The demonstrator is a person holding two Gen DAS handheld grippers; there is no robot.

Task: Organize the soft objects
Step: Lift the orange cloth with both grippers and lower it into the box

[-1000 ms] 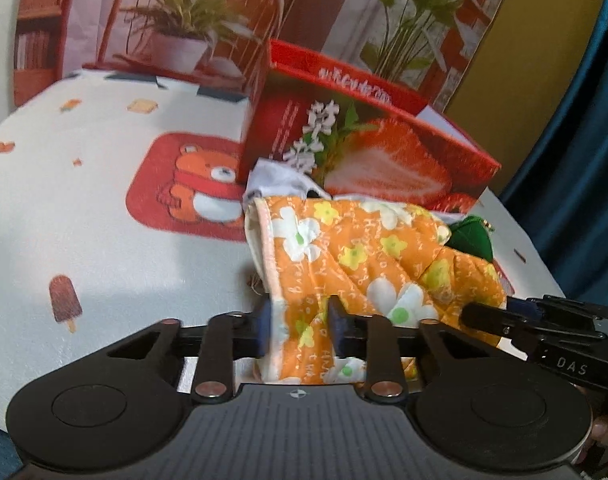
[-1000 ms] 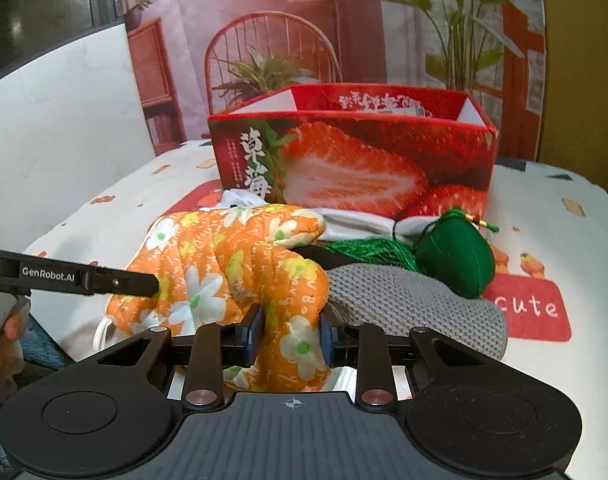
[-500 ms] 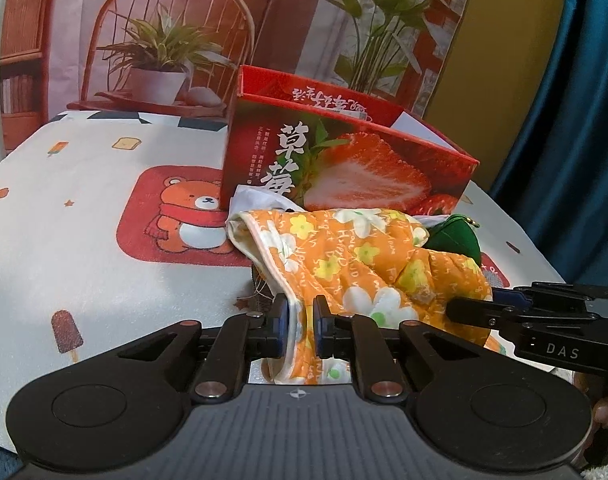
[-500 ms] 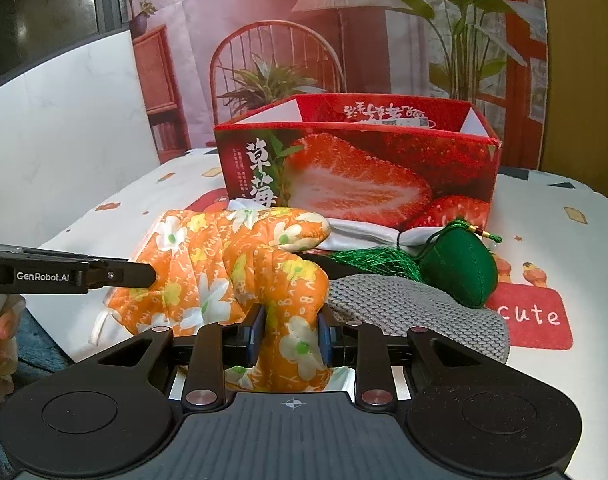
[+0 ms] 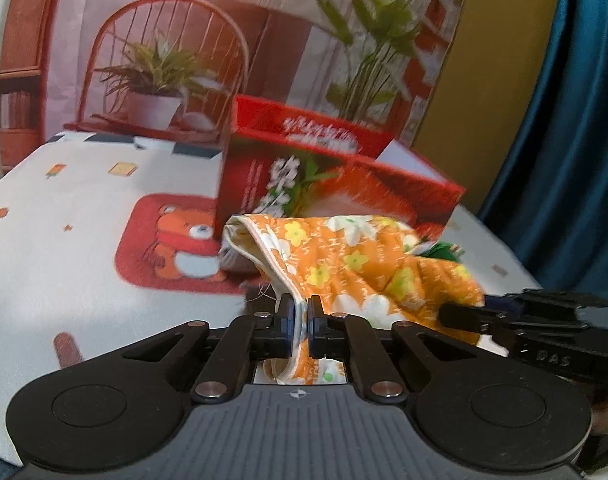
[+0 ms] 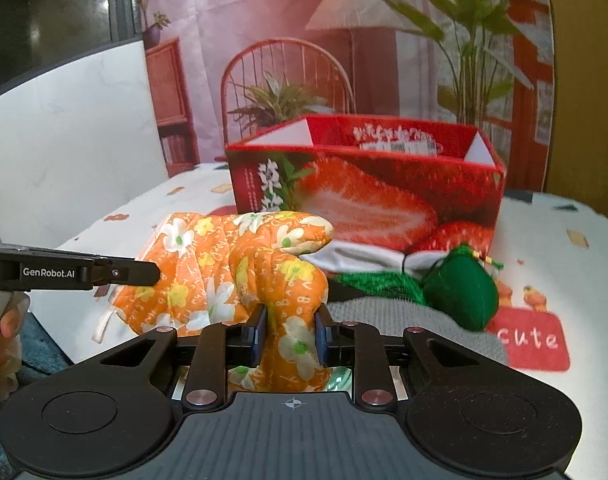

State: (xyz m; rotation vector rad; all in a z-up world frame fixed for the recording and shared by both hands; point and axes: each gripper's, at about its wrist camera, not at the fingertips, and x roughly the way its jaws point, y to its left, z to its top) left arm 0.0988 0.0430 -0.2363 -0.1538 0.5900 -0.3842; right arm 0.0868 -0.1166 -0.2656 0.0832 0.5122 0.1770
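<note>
An orange floral oven mitt (image 5: 364, 264) lies in front of the red strawberry box (image 5: 344, 176), held up between both grippers. My left gripper (image 5: 300, 308) is shut on the mitt's white-trimmed cuff edge. My right gripper (image 6: 291, 320) is clamped on the mitt's (image 6: 224, 264) thumb end, its jaws still closing slightly with the fabric bulging between the pads. The right gripper's tip (image 5: 464, 316) shows at the right in the left wrist view. The left gripper's tip (image 6: 144, 274) reaches in from the left in the right wrist view.
The open strawberry box (image 6: 364, 200) stands behind the mitt. A green plush (image 6: 460, 296) with a tassel, a grey knitted piece (image 6: 424, 332) and a white cloth (image 6: 364, 254) lie to the right. The cartoon tablecloth (image 5: 64, 240) covers the table; a blue curtain (image 5: 564, 160) hangs at right.
The left gripper's jaws have closed from wide apart onto the mitt's cuff edge, and that edge is now lifted. The right gripper has kept its grip on the thumb end.
</note>
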